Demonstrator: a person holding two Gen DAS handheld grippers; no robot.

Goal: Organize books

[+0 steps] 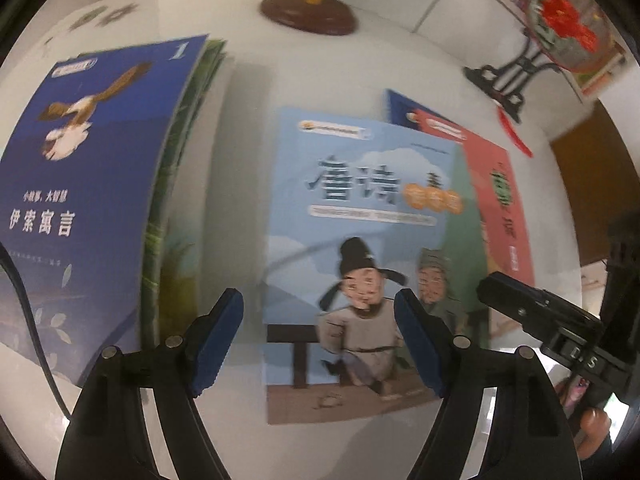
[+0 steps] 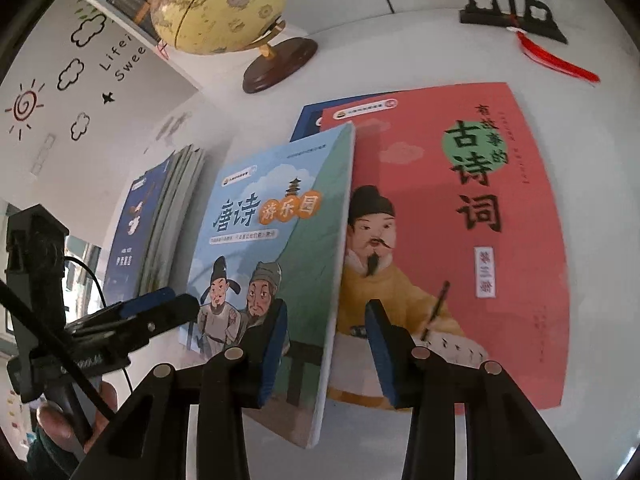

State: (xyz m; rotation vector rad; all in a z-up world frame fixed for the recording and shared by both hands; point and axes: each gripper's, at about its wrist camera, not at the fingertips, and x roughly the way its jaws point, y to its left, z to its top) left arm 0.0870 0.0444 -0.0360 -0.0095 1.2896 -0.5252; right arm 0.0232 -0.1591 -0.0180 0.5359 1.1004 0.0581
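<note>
The thin, probably floppy light-blue paperback (image 2: 264, 248), tilted up off the red book (image 2: 460, 220) on the white table (image 2: 400, 440), sits edge-on between the right gripper (image 2: 326, 344)'s half-spread jaws, seemingly unclamped; the left gripper (image 1: 318, 344) hovers spread, empty.

Left hand-held gripper (image 1: 320, 344) angled steeply downward, jaws wide apart. Right hand-held gripper (image 2: 326, 348) likewise tilted down, jaws narrower, nothing visibly pressed between.
</note>
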